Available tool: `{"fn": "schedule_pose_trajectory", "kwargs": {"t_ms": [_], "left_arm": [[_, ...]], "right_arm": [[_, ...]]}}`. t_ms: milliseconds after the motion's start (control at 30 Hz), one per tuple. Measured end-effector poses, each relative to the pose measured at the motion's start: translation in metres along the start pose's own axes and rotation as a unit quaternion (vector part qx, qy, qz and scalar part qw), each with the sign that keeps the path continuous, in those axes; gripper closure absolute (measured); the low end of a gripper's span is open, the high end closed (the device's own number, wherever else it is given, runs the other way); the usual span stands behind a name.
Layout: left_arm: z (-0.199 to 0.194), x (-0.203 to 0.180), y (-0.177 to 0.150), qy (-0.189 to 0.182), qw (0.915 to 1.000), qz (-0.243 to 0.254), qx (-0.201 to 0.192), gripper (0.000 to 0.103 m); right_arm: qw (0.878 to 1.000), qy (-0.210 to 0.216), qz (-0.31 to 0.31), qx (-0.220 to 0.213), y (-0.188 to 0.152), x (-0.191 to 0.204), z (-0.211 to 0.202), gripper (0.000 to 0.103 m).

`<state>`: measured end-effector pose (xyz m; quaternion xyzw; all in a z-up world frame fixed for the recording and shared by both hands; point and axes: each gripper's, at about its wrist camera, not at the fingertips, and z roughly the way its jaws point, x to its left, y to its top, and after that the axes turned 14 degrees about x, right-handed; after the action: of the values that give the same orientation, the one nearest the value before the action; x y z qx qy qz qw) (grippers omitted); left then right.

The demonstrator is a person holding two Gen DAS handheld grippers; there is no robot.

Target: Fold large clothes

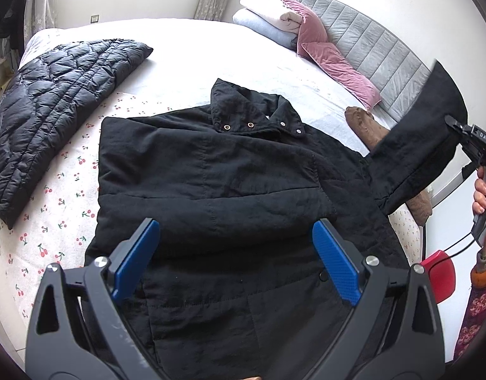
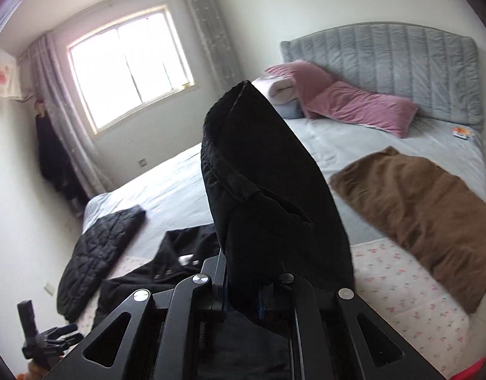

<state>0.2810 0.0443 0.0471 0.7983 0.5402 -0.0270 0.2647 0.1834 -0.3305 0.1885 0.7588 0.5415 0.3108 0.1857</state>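
A large black jacket (image 1: 217, 183) lies spread on the bed, collar with snap buttons toward the far side. My left gripper (image 1: 236, 259) is open, its blue pads (image 1: 135, 259) hovering above the jacket's lower body, holding nothing. My right gripper (image 1: 464, 136) is shut on the jacket's right sleeve (image 1: 417, 152) and holds it lifted above the bed at the right. In the right wrist view the sleeve (image 2: 268, 196) stands up out of the shut gripper (image 2: 243, 300) and hides the fingertips. The jacket body (image 2: 167, 266) lies below left.
A black quilted coat (image 1: 53, 126) lies folded at the bed's left. A brown garment (image 2: 417, 209) lies on the right of the bed. Pink pillows (image 1: 334, 63) and folded blankets (image 1: 268, 19) sit by the grey headboard (image 1: 379, 44). A red object (image 1: 439, 275) is at right.
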Motion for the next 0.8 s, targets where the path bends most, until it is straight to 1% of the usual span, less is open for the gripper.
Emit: {"fn": "schedule_pose_trajectory", "kwargs": {"t_ms": [33, 67, 100, 133, 167, 200, 233, 300, 333, 500, 533, 600, 667, 700, 733, 767, 800], "left_arm": [[0.001, 0.001, 0.001, -0.001, 1.0000, -0.001, 0.000, 0.006], [0.001, 0.002, 0.001, -0.002, 1.0000, -0.002, -0.001, 0.006], [0.003, 0.003, 0.002, -0.002, 1.0000, -0.002, 0.000, 0.006], [0.004, 0.004, 0.002, -0.002, 1.0000, -0.001, 0.002, 0.006], [0.006, 0.005, 0.003, -0.003, 1.0000, -0.001, 0.004, 0.006], [0.008, 0.006, 0.004, -0.005, 1.0000, 0.000, 0.007, 0.006], [0.011, 0.007, 0.005, -0.007, 0.9999, 0.000, 0.010, 0.006], [0.017, 0.008, 0.008, -0.013, 0.9997, -0.005, 0.018, 0.006], [0.023, 0.008, 0.012, -0.017, 0.9995, -0.008, 0.025, 0.006], [0.059, -0.010, 0.035, -0.046, 0.9969, -0.016, 0.062, 0.008], [0.070, -0.018, 0.040, -0.053, 0.9958, -0.014, 0.074, 0.009], [0.092, -0.031, 0.048, -0.063, 0.9931, -0.013, 0.098, 0.012], [0.121, -0.043, 0.053, -0.064, 0.9897, -0.022, 0.126, 0.017], [0.130, -0.046, 0.055, -0.063, 0.9884, -0.028, 0.135, 0.026], [0.141, -0.050, 0.055, -0.063, 0.9870, -0.035, 0.144, 0.042], [0.148, -0.054, 0.055, -0.062, 0.9865, -0.038, 0.146, 0.055], [0.151, -0.058, 0.055, -0.054, 0.9875, -0.036, 0.144, 0.087]], "right_arm": [[1.000, 0.017, -0.013, 0.016, -0.003, 0.016, 0.010, 0.088], [0.998, 0.042, -0.022, 0.034, -0.007, 0.022, 0.018, 0.086], [0.992, 0.096, -0.034, 0.069, -0.012, 0.034, 0.032, 0.076], [0.985, 0.140, -0.041, 0.098, -0.017, 0.038, 0.041, 0.061], [0.972, 0.190, -0.044, 0.128, -0.022, 0.045, 0.052, 0.058], [0.967, 0.213, -0.045, 0.130, -0.026, 0.047, 0.056, 0.054], [0.966, 0.218, -0.050, 0.127, -0.030, 0.049, 0.057, 0.051], [0.973, 0.191, -0.058, 0.119, -0.038, 0.042, 0.058, 0.047], [0.977, 0.170, -0.052, 0.118, -0.041, 0.033, 0.062, 0.047], [0.986, 0.106, -0.009, 0.130, -0.053, -0.032, 0.074, 0.046], [0.987, 0.090, 0.002, 0.131, -0.058, -0.049, 0.076, 0.046], [0.988, 0.074, 0.020, 0.133, -0.059, -0.076, 0.075, 0.046], [0.989, 0.055, 0.033, 0.133, -0.064, -0.093, 0.069, 0.046], [0.990, 0.041, 0.040, 0.131, -0.066, -0.105, 0.065, 0.046], [0.990, 0.030, 0.045, 0.129, -0.068, -0.116, 0.065, 0.046], [0.990, 0.022, 0.048, 0.127, -0.068, -0.120, 0.061, 0.046], [0.991, 0.012, 0.052, 0.124, -0.069, -0.129, 0.061, 0.046]]}}
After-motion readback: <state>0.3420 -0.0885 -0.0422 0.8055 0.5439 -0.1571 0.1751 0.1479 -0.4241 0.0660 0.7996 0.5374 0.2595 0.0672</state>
